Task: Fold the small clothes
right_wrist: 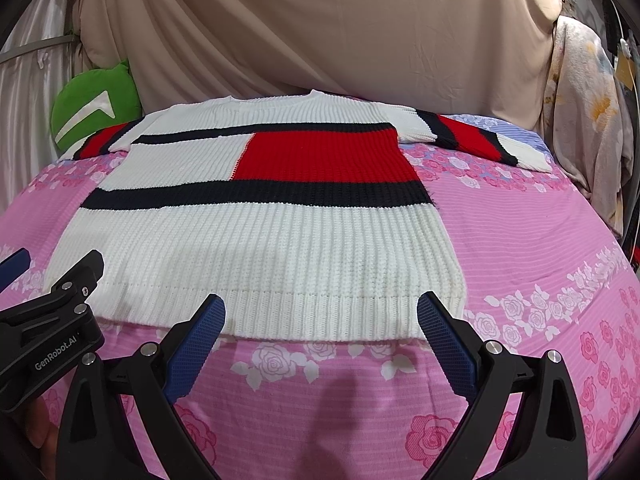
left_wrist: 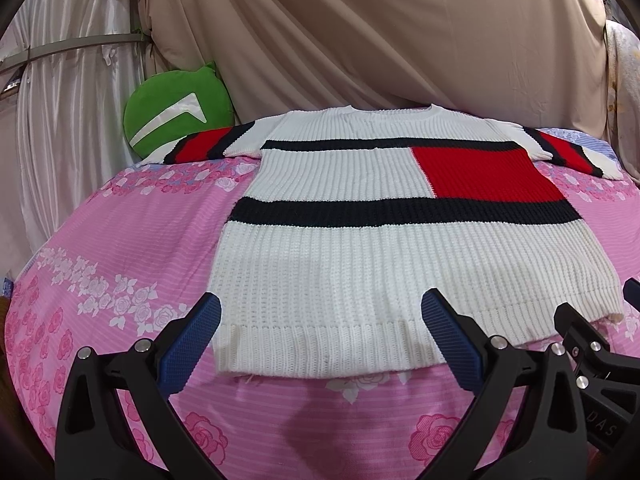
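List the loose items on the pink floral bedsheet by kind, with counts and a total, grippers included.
White ribbed knit sweater with red and navy blocks, spread flat: 1
Round green cushion with a white chevron, at the far left edge: 1
Black two-finger grippers with blue pads, left gripper and right gripper, both open over the hem: 2
Total: 4

Both wrist views low, near hem, sharing sweater (left_wrist: pixel 340 216).
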